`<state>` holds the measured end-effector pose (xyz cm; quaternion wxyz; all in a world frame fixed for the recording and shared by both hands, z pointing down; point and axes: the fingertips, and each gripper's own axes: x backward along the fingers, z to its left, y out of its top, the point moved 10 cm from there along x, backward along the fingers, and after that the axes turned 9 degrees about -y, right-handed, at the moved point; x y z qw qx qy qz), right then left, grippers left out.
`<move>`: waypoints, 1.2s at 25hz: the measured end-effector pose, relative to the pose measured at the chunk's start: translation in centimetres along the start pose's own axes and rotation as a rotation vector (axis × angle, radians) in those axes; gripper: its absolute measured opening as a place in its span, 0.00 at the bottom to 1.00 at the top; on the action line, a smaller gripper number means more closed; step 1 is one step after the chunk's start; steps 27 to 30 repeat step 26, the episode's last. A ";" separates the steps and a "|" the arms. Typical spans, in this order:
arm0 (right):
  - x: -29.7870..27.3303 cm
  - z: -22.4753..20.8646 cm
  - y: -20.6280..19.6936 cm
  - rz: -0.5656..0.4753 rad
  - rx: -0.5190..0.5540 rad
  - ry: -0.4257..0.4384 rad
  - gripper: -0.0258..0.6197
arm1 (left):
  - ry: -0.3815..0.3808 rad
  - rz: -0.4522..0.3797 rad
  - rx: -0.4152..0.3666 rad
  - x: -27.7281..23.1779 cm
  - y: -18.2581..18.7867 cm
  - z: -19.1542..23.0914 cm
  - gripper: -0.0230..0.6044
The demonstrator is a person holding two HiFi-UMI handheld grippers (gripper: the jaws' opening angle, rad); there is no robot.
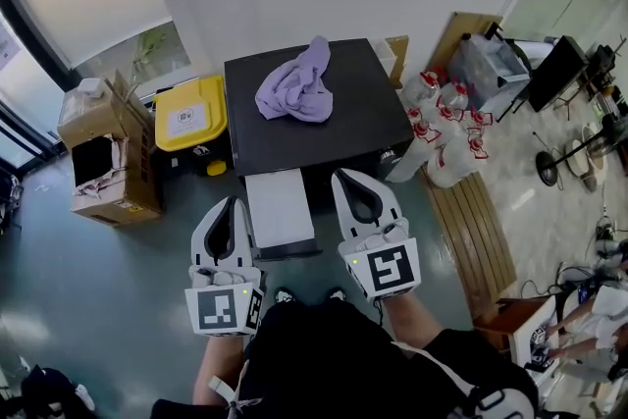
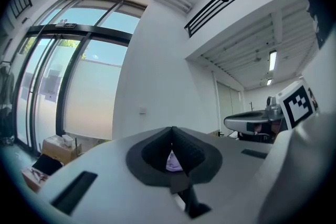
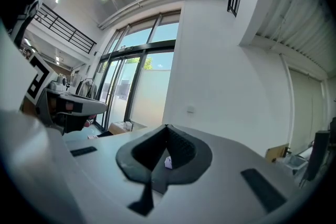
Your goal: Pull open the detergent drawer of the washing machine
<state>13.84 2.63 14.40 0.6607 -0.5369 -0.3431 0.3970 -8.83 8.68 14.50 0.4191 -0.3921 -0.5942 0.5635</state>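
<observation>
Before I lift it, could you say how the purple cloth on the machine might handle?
The purple cloth lies crumpled in soft folds, so it is probably floppy and light. It would likely drape and sag, not roll.

cloth (image 1: 294, 91) on washing machine (image 1: 324, 128), bin (image 1: 191, 113) just left of it, box (image 1: 103, 157) beyond, bottles (image 1: 446, 137) at right

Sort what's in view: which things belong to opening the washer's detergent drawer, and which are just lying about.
For the job:
washing machine
left gripper, shut, empty
right gripper, shut, empty

Lying about:
purple cloth on the machine's top
yellow bin
cardboard box
bottles
</observation>
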 end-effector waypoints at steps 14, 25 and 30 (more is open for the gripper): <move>0.9 -0.4 -0.2 0.017 0.006 -0.016 0.05 | 0.011 -0.002 0.015 0.2 -0.7 -0.4 0.07; 2.0 -0.7 -0.1 0.025 -0.022 -0.035 0.05 | -0.003 -0.006 0.049 0.8 -0.9 -0.8 0.07; 2.2 -0.8 -0.1 0.025 -0.021 -0.036 0.05 | -0.001 -0.006 0.056 0.8 -0.8 -0.9 0.07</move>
